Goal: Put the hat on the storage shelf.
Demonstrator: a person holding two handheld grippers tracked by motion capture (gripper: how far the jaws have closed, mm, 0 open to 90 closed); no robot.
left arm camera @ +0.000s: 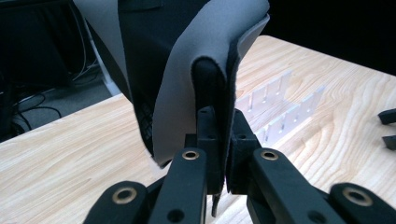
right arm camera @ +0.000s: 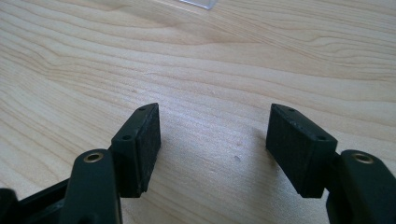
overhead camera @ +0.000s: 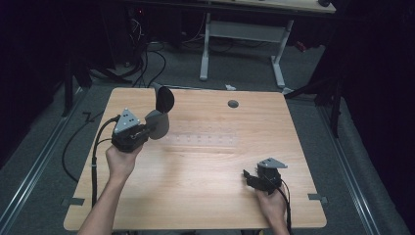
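Two grippers at 1 wooden table (overhead camera: 205, 196), 1 in each hand. Left gripper (overhead camera: 147, 128) up off the table near the back-left corner, jaws squeezed tight on 1 grey pouch (overhead camera: 159, 122). Pouch soft, grey outside, black inside, w/ a dark round flap (overhead camera: 165, 99) standing up at its top. Pouch sits right at the jaw tips, sticks up & away from the left hand (overhead camera: 120, 161), toward the far side of the table. Not touching the table top as far as can be seen.

Seen from the left gripper view: pouch (left arm camera: 187, 79) folded over the jaw tips, its grey edge pinched btw the 2 black pads (left arm camera: 208, 140). Behind it, 2 clear plastic strips (left arm camera: 280, 112) w/ little notches, lying flat on the wood, side by side. From the high view those show as 1 pale clear patch (overhead camera: 203, 139) mid-table, just right of the pouch.

Right gripper (overhead camera: 250, 177) low at the front-right of the table, held by the right hand (overhead camera: 271, 203), well apart from the pouch. Jaws spread wide, nothing btw them. In the right gripper view, 2 black pads (right arm camera: 144, 144) apart w/ bare wood (right arm camera: 215, 140) in the gap. Can't tell if the tips touch the table.

1 small dark round hole (overhead camera: 233, 104) in the table near the back edge. 1 black cable (overhead camera: 95, 152) hanging from the left gripper. 1 white-legged desk (overhead camera: 244, 39) on the floor behind the table.
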